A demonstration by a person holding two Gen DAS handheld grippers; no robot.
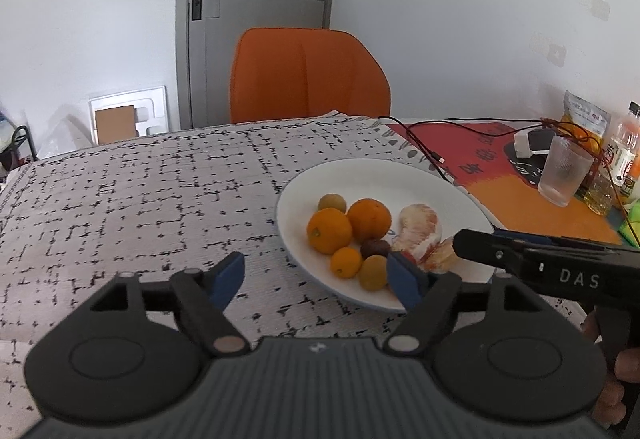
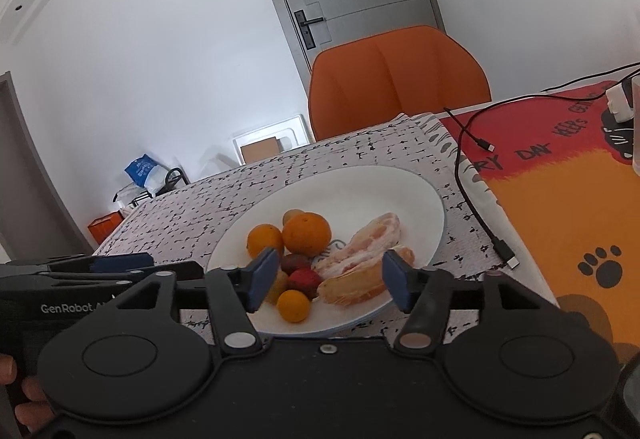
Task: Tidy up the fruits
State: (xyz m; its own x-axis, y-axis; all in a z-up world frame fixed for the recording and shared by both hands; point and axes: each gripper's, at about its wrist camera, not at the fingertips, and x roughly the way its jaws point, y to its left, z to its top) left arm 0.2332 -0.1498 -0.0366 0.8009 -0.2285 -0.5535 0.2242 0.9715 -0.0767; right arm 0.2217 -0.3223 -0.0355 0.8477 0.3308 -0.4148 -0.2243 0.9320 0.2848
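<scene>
A white plate point(image 1: 440, 183) on the patterned tablecloth holds two oranges point(image 1: 368, 219), small yellow-orange fruits point(image 1: 346, 261), a dark round fruit point(image 1: 374, 247), a red fruit point(image 2: 304, 279) and peeled pomelo pieces point(image 1: 420, 227). The plate also shows in the right wrist view point(image 2: 400, 187). My left gripper point(image 1: 316, 279) is open and empty, just left of the plate's near rim. My right gripper point(image 2: 328, 281) is open and empty, low over the plate's near side, with the pomelo pieces point(image 2: 360, 259) between its fingers. It enters the left wrist view from the right point(image 1: 460, 241).
An orange chair point(image 1: 308, 79) stands behind the table. To the right, a red and orange mat point(image 2: 560, 199) carries a glass point(image 1: 564, 171), bottles point(image 1: 624, 155), a snack bag point(image 1: 584, 119) and a charger. A black cable point(image 2: 476, 207) lies beside the plate.
</scene>
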